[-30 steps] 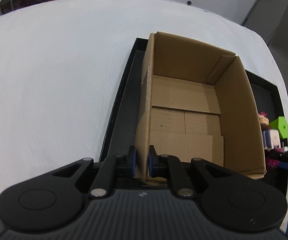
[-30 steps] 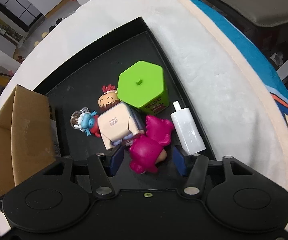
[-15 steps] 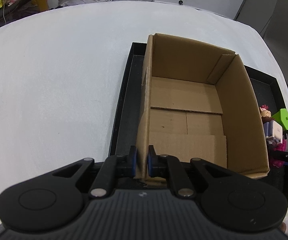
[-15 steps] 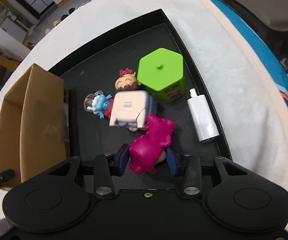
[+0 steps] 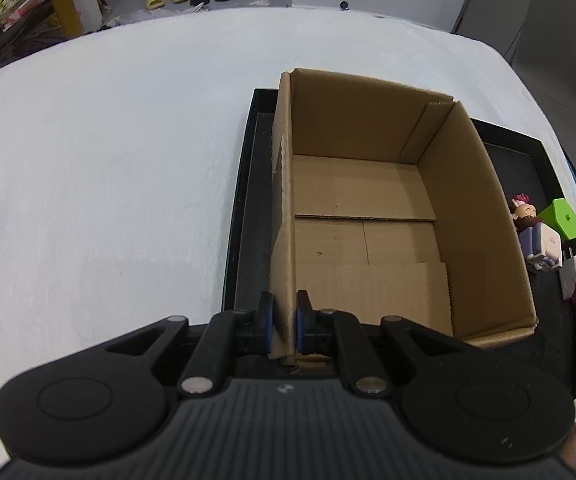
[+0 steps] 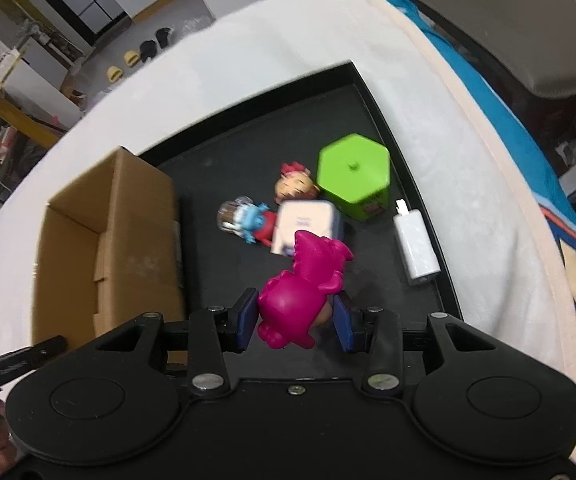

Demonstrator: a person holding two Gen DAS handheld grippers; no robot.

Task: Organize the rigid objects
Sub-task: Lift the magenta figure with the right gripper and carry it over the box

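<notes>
The step in hand looks like carrying a toy over into the box, and doing it well probably means keeping the box pinned while the toy travels high enough to clear the near wall and is let go only once it is over the bare floor. On the left, the left gripper [image 5: 283, 326] has its blue pads pressed against either face of the left wall of the open brown cardboard box [image 5: 368, 216], pinching it near the corner; the box stands in the shallow black plastic tray [image 5: 243, 216] on the white tablecloth [image 5: 107, 160], and nothing lies inside it. In the right wrist view the right gripper [image 6: 294, 318] pinches the magenta plastic dinosaur figure [image 6: 304, 284] around its rounded body, left pad flush, right pad against the paler belly, head pointing away toward twelve o'clock. The figure seems lifted off the tray, though blur leaves that uncertain. From it the box opening lies at about ten o'clock. Ahead, at twelve to one o'clock, wait a white boxy robot toy [image 6: 308, 226], a blue-haired small figure [image 6: 245, 222], a red-tufted round-headed doll [image 6: 294, 186], a green hexagonal tin [image 6: 354, 178] and a white charger plug [image 6: 416, 246] at two o'clock by the tray's right rim.
</notes>
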